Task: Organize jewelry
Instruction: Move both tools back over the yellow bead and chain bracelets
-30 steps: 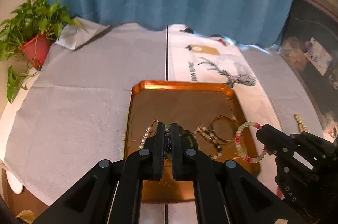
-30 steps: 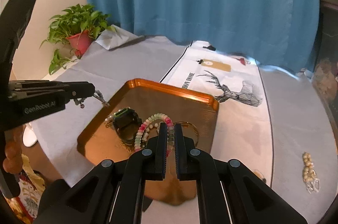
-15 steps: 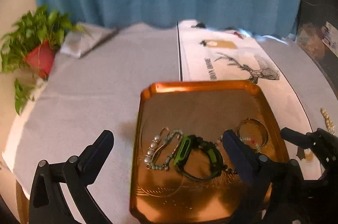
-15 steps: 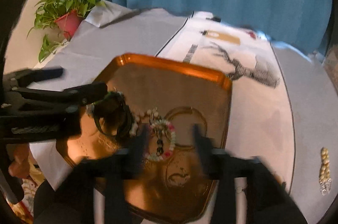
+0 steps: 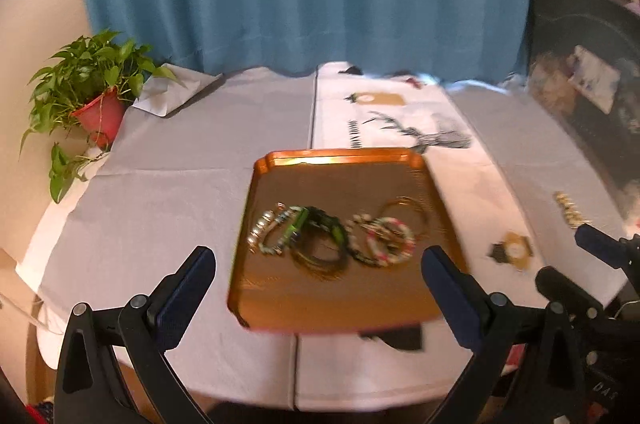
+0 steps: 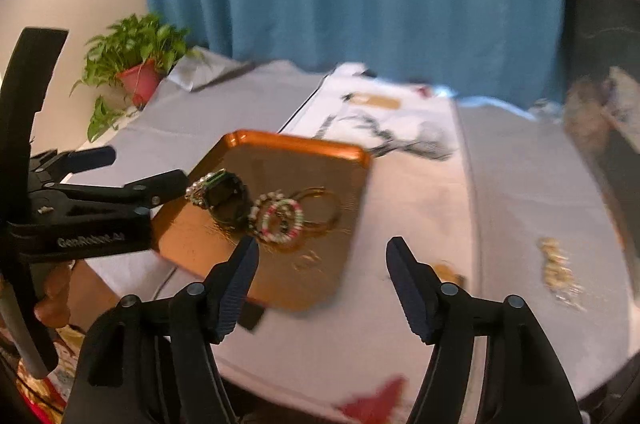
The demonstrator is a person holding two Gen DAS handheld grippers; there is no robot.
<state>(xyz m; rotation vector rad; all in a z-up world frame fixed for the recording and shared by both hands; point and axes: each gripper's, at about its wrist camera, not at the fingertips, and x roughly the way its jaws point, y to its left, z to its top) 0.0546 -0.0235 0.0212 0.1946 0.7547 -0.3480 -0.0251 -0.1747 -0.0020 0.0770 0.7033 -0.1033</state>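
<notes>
We hold our left gripper [image 5: 316,280] with jaws spread wide and empty above the near edge of the copper tray [image 5: 340,160]. Our right gripper [image 6: 320,276] has its jaws opening, nothing between them. In the tray lie a pearl bracelet [image 5: 262,228], a dark green watch [image 5: 320,240], a pink-and-white bead bracelet [image 6: 282,220] and a gold bangle [image 5: 404,210]. A gold bead piece [image 6: 556,268] rests on the grey cloth [image 5: 168,192], well apart from the tray
</notes>
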